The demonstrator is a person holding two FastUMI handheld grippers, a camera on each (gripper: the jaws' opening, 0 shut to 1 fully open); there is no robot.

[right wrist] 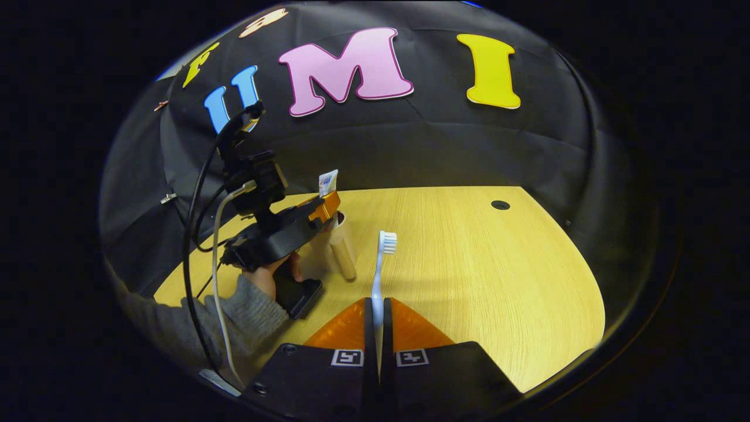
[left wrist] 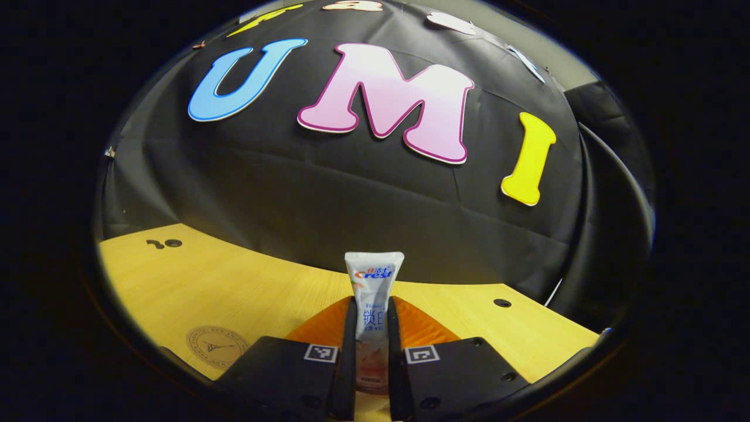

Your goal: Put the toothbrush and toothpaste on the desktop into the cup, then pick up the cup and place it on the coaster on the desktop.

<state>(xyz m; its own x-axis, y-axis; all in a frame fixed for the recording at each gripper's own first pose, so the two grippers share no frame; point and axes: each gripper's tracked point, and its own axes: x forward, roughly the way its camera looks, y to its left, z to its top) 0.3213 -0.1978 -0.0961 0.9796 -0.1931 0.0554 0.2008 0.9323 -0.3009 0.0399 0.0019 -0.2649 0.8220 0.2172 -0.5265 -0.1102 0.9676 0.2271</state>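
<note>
Left gripper view looks along the left gripper [left wrist: 371,351], and its two fingers [left wrist: 350,351] are clamped on the toothpaste [left wrist: 373,281]. This tube stands upright between them, with the flat crimped end on top, and the lower end goes down out of sight between the fingers. Behind it lies the wooden tabletop [left wrist: 234,281]. At the lower left of this view a round coaster [left wrist: 215,346] with a printed drawing lies flat on the wood, partly cut by the edge of the view.

Right gripper view shows the right gripper [right wrist: 378,351] with its fingers [right wrist: 368,328] pressed together on the handle of the toothbrush [right wrist: 381,269]. This brush points forward and up, away from the camera, and its white bristle head is at the far end, above the wood.

Farther off, at the left of this view, the left gripper [right wrist: 323,210] is seen from the side, held by a hand [right wrist: 266,281] in a grey sleeve [right wrist: 234,319]. It holds the toothpaste [right wrist: 328,183] upright just above the cup [right wrist: 337,249]. This pale cup stands on the tabletop [right wrist: 498,281]; I cannot tell if the tube's lower end is already inside it. The cup and the toothbrush head are near each other but apart.
</note>
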